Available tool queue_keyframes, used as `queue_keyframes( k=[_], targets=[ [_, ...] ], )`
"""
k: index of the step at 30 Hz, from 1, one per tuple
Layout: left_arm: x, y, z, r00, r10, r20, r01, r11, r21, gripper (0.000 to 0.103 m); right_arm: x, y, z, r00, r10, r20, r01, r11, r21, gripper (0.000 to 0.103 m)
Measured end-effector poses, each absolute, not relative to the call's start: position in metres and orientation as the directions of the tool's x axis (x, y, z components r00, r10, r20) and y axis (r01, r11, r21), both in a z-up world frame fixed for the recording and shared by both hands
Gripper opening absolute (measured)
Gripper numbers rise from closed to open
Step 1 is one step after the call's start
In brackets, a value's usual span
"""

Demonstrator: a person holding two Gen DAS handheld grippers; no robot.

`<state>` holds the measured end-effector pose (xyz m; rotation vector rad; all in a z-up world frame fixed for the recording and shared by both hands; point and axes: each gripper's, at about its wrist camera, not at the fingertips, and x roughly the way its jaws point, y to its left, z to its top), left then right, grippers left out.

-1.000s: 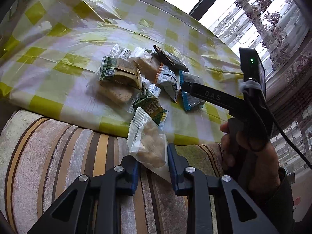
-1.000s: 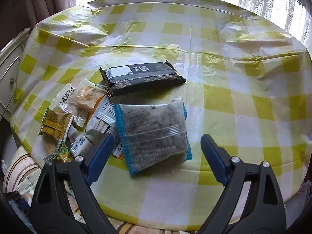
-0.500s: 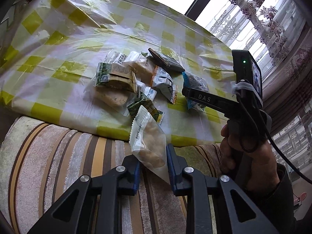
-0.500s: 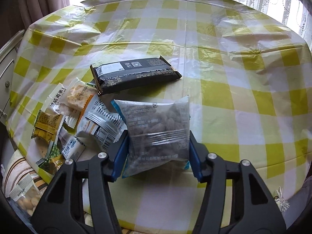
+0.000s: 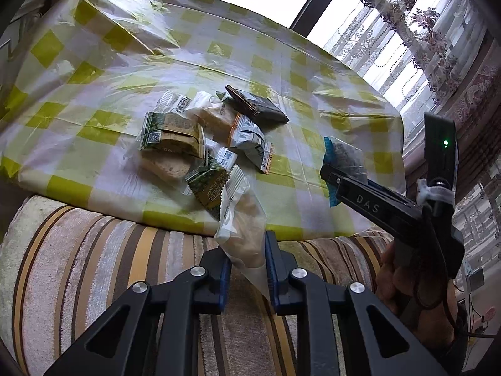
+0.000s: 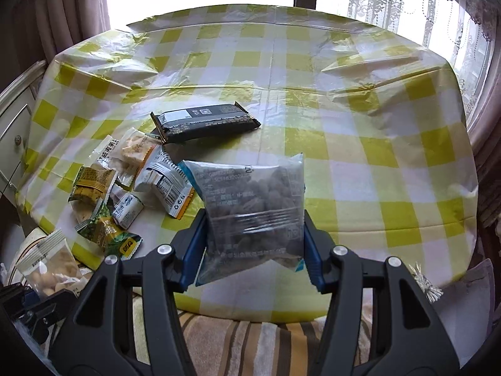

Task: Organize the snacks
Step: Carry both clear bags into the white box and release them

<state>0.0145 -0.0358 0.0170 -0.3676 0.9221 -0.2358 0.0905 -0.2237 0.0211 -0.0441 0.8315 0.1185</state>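
Gripping a clear packet of pale round snacks (image 5: 242, 232), the left gripper (image 5: 247, 263) is closing its jaws a little tighter on it, the blue pads pressing the packet from both sides above a striped cushion (image 5: 94, 260). The right gripper (image 6: 253, 247) is clamping a see-through bag of dark nuggets (image 6: 250, 206) with a blue edge, its jaws standing about half apart because the bag is wide, and the bag is hanging clear of the table near the front edge. A hand (image 5: 397, 275) is wrapping around that gripper's handle (only partly in view at the right of the left camera). Just past the cushion, a table covered with a yellow and white checked cloth (image 6: 360, 144) is carrying the remaining snacks in a loose pile toward its near left side: a green leafy packet (image 6: 108, 235) is lying closest to the edge, a small white packet (image 6: 126, 208) is sitting beside it, a green and tan packet (image 6: 90, 183) is resting on a pale cracker packet, and a white and orange packet (image 6: 164, 185) is leaning against the pile. Behind them a clear packet of crackers (image 6: 134, 150) is touching a long black bar (image 6: 206, 120), which is lying flat farthest back. Beyond the table, lace curtains (image 6: 391, 0) are hanging at a bright window
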Motion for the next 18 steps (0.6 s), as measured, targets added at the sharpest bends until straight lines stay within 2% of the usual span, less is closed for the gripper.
queue_keyframes(
  k=[18],
  targets=[
    [0.020,-0.102,0.037,0.575,-0.417,-0.704,0.173,0.903,-0.393,0.020,0.038,-0.291,0.042,0.700,0.033,-0.714,0.001,0.999,0.048,0.059]
  ],
)
